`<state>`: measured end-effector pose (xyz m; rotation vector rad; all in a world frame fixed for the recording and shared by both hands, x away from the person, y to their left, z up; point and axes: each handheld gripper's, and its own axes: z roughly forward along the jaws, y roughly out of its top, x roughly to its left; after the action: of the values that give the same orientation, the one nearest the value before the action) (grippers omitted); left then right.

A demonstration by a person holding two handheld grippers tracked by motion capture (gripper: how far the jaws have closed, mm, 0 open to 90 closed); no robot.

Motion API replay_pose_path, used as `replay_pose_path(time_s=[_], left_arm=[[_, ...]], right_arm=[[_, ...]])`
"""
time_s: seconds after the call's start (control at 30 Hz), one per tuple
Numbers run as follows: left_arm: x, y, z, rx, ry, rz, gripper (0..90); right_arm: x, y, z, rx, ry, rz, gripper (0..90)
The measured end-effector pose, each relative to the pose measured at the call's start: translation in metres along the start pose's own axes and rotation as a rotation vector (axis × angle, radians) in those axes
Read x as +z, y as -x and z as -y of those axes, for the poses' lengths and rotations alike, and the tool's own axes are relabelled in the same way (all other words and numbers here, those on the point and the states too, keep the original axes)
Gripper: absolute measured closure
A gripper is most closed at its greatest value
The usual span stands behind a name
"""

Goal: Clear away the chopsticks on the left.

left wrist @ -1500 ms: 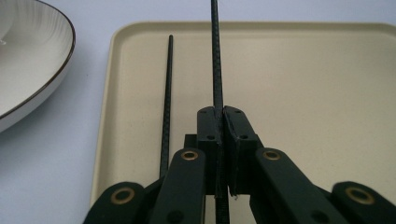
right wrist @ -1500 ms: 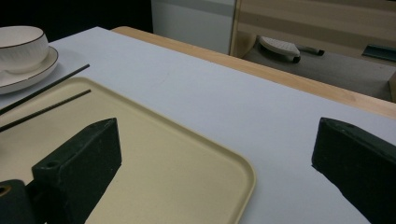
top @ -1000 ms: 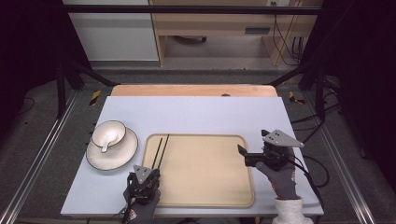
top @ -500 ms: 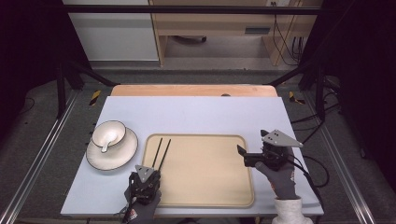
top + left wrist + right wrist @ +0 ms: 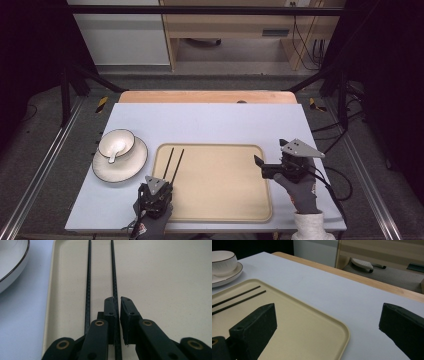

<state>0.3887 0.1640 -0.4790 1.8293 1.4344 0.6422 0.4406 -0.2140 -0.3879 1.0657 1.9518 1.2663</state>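
From above, a beige tray (image 5: 220,185) lies on the pale table (image 5: 210,120), with two thin black chopsticks (image 5: 171,165) at its left end. A white bowl (image 5: 116,143) on a plate (image 5: 120,162) sits beside it. Up close, the left gripper (image 5: 117,301) is nearly closed around one ridged chopstick, though contact is unclear. The right gripper (image 5: 327,322) gapes wide and empty over the tray's rounded corner.

1. Left tool (image 5: 159,189), held in a gloved left hand (image 5: 150,222) at the tray's (image 5: 220,200) near-left corner, points away, its jaws nearly together.
2. Right tool (image 5: 260,165), in a gloved right hand (image 5: 300,192) at the tray's right edge, points left, its jaws wide apart.
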Motion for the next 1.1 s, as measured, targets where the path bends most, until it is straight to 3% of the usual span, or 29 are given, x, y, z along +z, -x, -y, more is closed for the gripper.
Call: replay_pose_path(time_s=[0.23, 0.37, 0.47, 0.57, 0.7, 1.0, 1.1], left_arm=[[-0.008, -0.004, -0.011, 0.017, 0.025, 0.001, 76.2], [-0.019, -0.01, -0.028, 0.056, 0.099, 0.069, 66.8], [-0.023, -0.013, -0.037, 0.073, 0.122, 0.107, 63.3], [-0.027, -0.02, -0.049, 0.122, 0.127, 0.138, 56.7], [-0.034, -0.035, -0.066, 0.149, 0.143, 0.186, 48.2], [-0.043, -0.067, -0.065, 0.153, 0.171, 0.257, 33.2], [-0.044, -0.074, -0.063, 0.172, 0.178, 0.265, 29.4]], right_arm=[[-0.002, 0.001, -0.001, 0.003, 0.006, 0.002, 1.5], [-0.004, 0.002, -0.001, 0.006, 0.013, 0.007, 1.3], [-0.004, 0.002, -0.002, 0.005, 0.016, 0.008, 1.3], [-0.006, 0.003, -0.002, 0.007, 0.022, 0.009, 1.2], [-0.008, 0.004, -0.003, 0.007, 0.031, 0.01, 1.2], [-0.008, 0.007, -0.001, 0.021, 0.033, 0.012, 1.2], [-0.007, 0.007, 0.0, 0.023, 0.026, 0.016, 1.2]])
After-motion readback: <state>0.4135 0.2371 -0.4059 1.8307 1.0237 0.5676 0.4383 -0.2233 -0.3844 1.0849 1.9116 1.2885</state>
